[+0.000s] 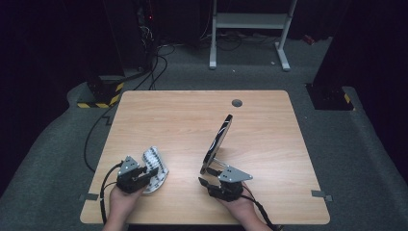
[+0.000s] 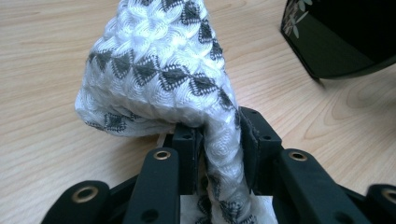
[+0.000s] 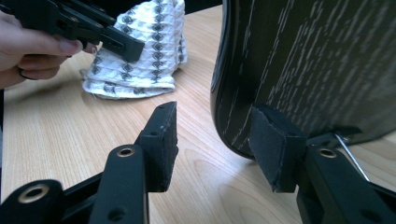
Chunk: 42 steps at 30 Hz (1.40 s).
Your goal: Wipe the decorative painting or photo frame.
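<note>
High view shows my left gripper (image 1: 153, 172) pinching a soft, light patterned cloth (image 1: 157, 166) left of the propped black tablet (image 1: 217, 142), while my right gripper (image 1: 207, 174) spreads around its rigid, fragile lower edge, the safest hold.

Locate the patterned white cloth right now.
In the high view, the patterned white cloth lies on the table's near-left part, a fold pinched in the left tool, left of the propped black mirror.
</note>
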### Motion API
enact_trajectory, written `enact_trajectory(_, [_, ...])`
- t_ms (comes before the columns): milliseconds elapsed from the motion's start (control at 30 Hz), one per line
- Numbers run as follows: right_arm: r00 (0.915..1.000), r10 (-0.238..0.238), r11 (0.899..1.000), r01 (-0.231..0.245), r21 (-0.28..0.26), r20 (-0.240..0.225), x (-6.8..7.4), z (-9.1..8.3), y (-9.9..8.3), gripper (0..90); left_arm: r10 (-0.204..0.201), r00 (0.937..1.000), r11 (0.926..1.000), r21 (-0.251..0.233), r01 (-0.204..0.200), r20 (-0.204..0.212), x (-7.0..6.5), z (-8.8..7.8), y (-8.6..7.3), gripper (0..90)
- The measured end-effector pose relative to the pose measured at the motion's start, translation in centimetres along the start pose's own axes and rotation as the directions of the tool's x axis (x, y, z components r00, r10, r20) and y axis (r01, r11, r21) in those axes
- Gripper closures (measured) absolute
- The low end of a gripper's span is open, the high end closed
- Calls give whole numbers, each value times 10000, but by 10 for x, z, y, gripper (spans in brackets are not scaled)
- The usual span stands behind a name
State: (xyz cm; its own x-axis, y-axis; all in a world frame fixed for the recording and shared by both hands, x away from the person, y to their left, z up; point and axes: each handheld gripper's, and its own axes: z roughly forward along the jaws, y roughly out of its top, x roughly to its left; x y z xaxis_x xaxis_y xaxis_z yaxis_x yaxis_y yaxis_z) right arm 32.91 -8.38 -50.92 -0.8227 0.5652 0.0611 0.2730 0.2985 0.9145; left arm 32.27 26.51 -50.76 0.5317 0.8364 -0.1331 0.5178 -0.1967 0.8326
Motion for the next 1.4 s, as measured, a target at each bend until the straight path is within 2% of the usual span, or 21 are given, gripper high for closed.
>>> enact_trajectory(367, [9998, -72, 9996, 77, 275, -201, 6, 21, 6, 522, -196, 9991, 9998, -13, 196, -385, 5, -18, -11, 697])
enact_trajectory(600, [9998, -104, 9993, 109, 368, -151, 8, 32, 10, 522, -259, 9978, 9997, -7, 259, -606, 6, -26, -17, 697])
enact_trajectory(833, [10000, 31, 9991, -33, 413, 45, 4, 33, 11, 521, -291, 9981, 9996, -78, 287, -545, 7, -26, -16, 697])
enact_trajectory(900, [9998, 95, 9991, -101, 407, 172, 1, 28, 10, 521, -224, 9987, 9997, -79, 221, -449, 6, -22, -13, 696])
enact_trajectory(967, [9988, 166, 9986, -188, 491, 463, -5, 20, 8, 522, -138, 9994, 9999, -92, 135, -320, 5, -16, -9, 696])
enact_trajectory(1033, [9961, 38, 9983, -88, 571, 882, -10, 12, 6, 526, -20, 9998, 10000, -95, 18, -222, 2, -10, -4, 696])
enact_trajectory(1100, [9913, -29, 9968, -77, 798, 1315, -17, 2, 2, 526, 92, 9999, 9999, -119, -93, -63, 0, -3, 1, 696])
enact_trajectory(1267, [9800, 438, 9884, -708, 1340, 1941, -35, -17, -8, 532, 357, 9988, 9993, -151, -352, 328, -8, 14, 13, 696])
enact_trajectory(1400, [9682, 498, 9852, -879, 1471, 2452, -42, -27, -15, 554, 595, 9967, 9982, -123, -589, 548, -14, 25, 20, 695])
